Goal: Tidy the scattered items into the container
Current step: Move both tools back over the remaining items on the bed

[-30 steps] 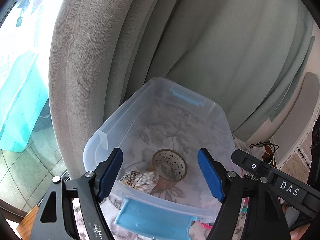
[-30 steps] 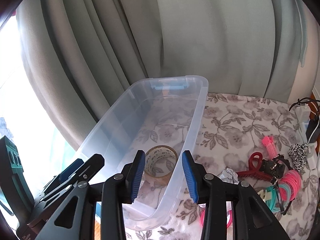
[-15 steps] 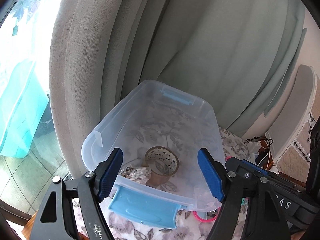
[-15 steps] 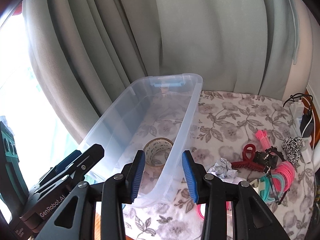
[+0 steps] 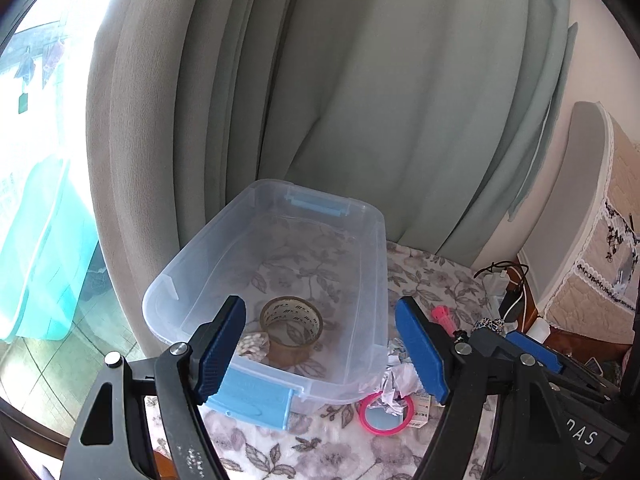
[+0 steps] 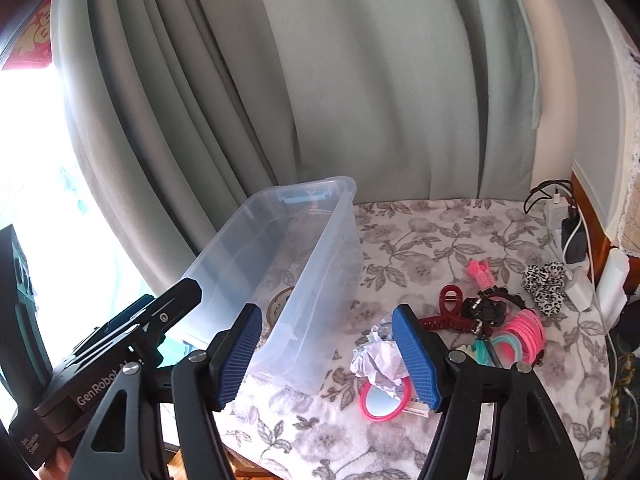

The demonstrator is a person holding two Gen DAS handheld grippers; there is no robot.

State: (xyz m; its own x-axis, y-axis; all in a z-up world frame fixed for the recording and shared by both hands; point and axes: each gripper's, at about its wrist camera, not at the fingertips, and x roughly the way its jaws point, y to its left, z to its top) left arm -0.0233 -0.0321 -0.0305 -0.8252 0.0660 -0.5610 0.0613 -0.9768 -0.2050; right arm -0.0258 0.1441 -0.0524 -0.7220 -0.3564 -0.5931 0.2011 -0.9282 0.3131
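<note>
Floral cloth (image 6: 440,240), hair clips (image 6: 448,308) only in right view; tape roll (image 5: 291,322) in bin (image 5: 372,280); both grippers' fingers apart, empty.

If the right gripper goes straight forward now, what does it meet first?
Probably the crumpled paper, which lies between the open right gripper's fingers, beside the clear box. Depth is uncertain.

I am in a home, likely a bedroom. Grey-green curtains (image 6: 360,92) hang behind a table under a floral cloth (image 6: 432,232); right of it, hair ties (image 6: 524,332), a hair claw (image 6: 448,308), chargers (image 6: 572,236).
</note>
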